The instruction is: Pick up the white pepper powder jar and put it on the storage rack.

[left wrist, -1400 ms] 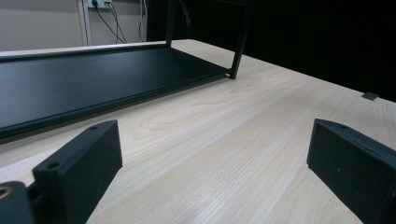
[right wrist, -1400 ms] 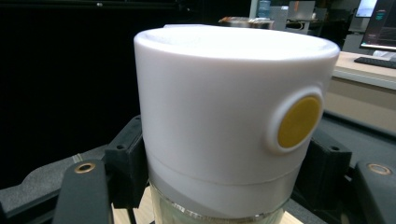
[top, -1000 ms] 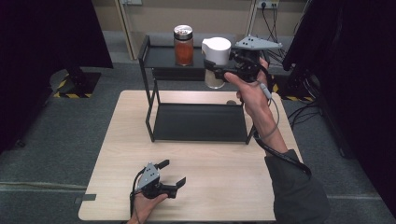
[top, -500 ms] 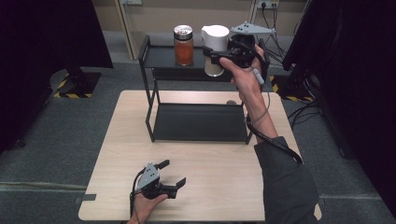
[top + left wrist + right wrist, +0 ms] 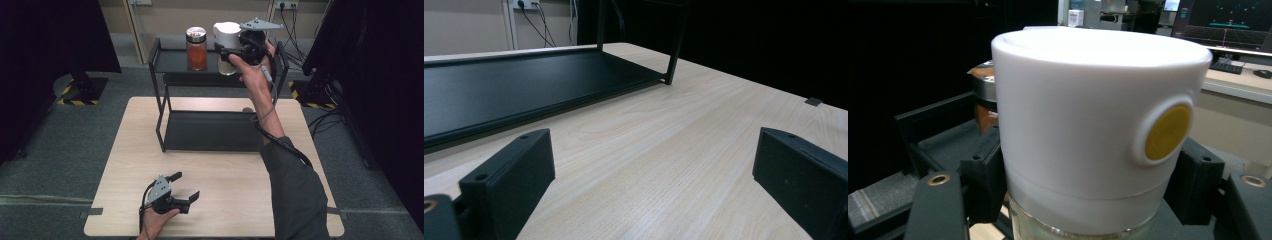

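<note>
Your right gripper point(image 5: 231, 54) sits at the upper centre of the high view, its jaws clamped on the white-lidded jar point(image 5: 226, 41), which is at the black rack's point(image 5: 161, 95) top shelf, just right of the orange-filled jar point(image 5: 196, 48); whether it rests on the shelf is unclear. Your left gripper point(image 5: 184, 186) lies low at the lower left on the wooden table point(image 5: 235, 200), jaws wide apart and holding nothing.

You can't read any words, numbers or brand names here; the white-lidded glass jar point(image 5: 1098, 130) has just a plain yellow dot.
</note>
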